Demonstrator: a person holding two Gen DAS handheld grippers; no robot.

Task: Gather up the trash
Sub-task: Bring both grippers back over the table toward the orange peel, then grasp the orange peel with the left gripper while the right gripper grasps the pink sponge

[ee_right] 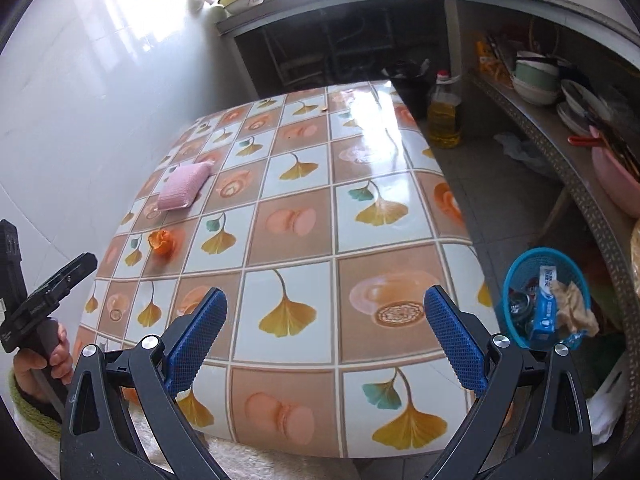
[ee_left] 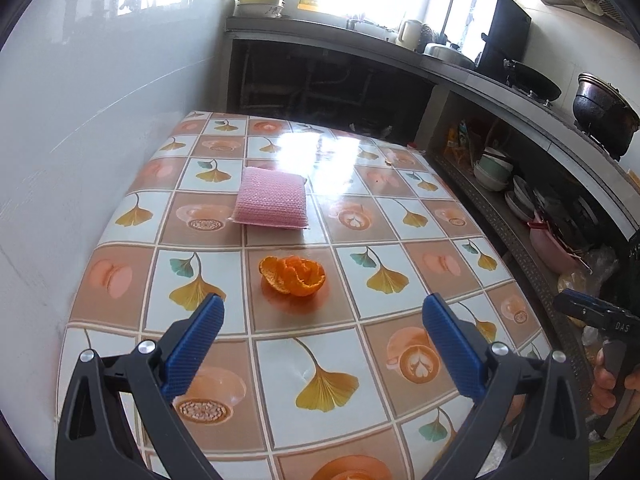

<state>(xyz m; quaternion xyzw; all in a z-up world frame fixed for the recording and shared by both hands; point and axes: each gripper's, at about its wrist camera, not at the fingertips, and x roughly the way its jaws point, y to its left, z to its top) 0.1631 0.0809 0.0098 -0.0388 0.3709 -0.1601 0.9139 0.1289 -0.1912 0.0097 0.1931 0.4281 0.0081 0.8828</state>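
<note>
An orange peel (ee_left: pixel 293 276) lies curled on the patterned table (ee_left: pixel 360 400), just beyond my left gripper (ee_left: pixel 322 308), which is open with nothing between its blue fingers. In the right wrist view the same orange peel (ee_right: pixel 161 242) shows small at the table's left side. My right gripper (ee_right: pixel 326 300) is open and empty over the table's near right part. A blue mesh trash basket (ee_right: pixel 545 300) stands on the floor right of the table (ee_right: pixel 296 280), holding a blue-white packet, crumpled paper and other scraps.
A pink scrub sponge (ee_left: pixel 272 199) rests behind the peel. A white wall runs along the left. Counters with pots, a kettle and shelves of bowls (ee_left: pixel 494 168) fill the back and right. An oil bottle (ee_right: pixel 443 114) stands on the floor. A hand (ee_right: pixel 48 354) holds the left gripper.
</note>
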